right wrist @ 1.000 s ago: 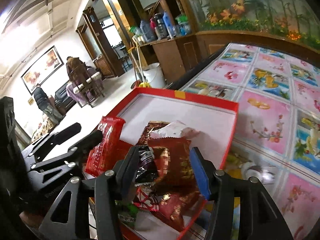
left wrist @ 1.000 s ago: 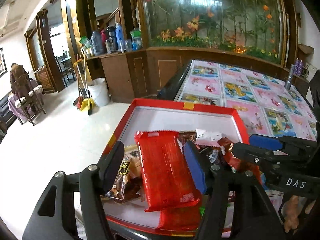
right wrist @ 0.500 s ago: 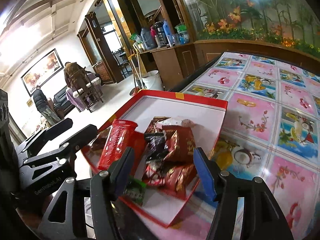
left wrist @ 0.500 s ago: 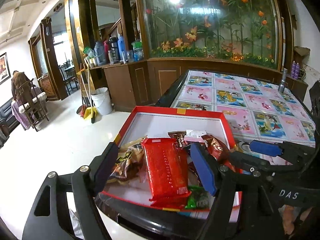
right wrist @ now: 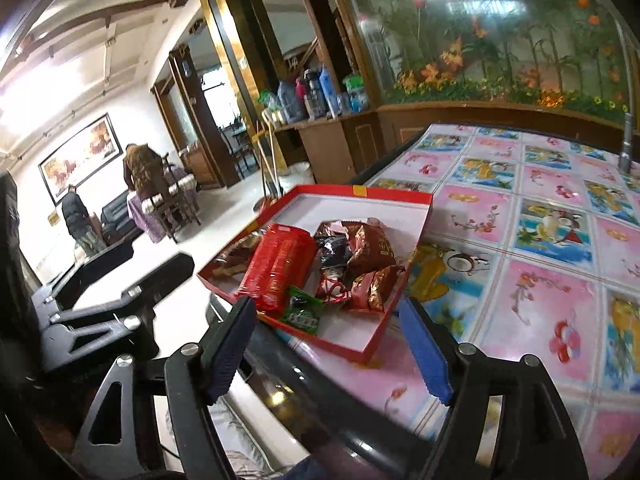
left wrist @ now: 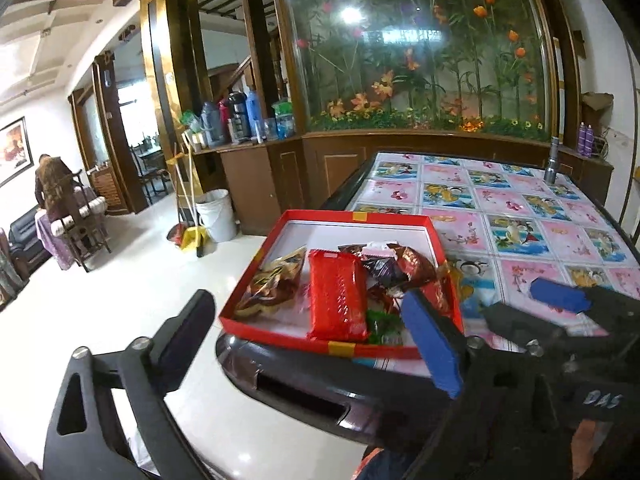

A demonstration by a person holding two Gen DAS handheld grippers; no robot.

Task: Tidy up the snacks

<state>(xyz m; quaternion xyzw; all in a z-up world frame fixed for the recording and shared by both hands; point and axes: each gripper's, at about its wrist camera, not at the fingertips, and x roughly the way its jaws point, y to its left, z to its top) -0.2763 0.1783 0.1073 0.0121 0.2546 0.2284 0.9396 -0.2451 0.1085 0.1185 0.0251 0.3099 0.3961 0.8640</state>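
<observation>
A red box (left wrist: 352, 215) (right wrist: 362, 190) with a white floor sits at the near corner of the table. In it lie a long red pack (left wrist: 337, 294) (right wrist: 280, 268), a brown-gold pack (left wrist: 274, 284), dark red wrappers (left wrist: 412, 266) (right wrist: 370, 256) and a small green packet (right wrist: 302, 312). My left gripper (left wrist: 308, 340) is open and empty, held back from the table's near edge. My right gripper (right wrist: 332, 344) is open and empty, just short of the box's near corner; it also shows in the left wrist view (left wrist: 560, 296).
The table (right wrist: 540, 216) has a pink and blue picture cloth and a dark rounded edge (left wrist: 304, 384). A grey canister (left wrist: 552, 160) stands at its far end. A white bucket (left wrist: 216, 216) and brooms stand on the floor to the left. People and chairs are far left.
Both grippers have pulled back from the box and away from the snacks. The snacks stay lying in the box.
</observation>
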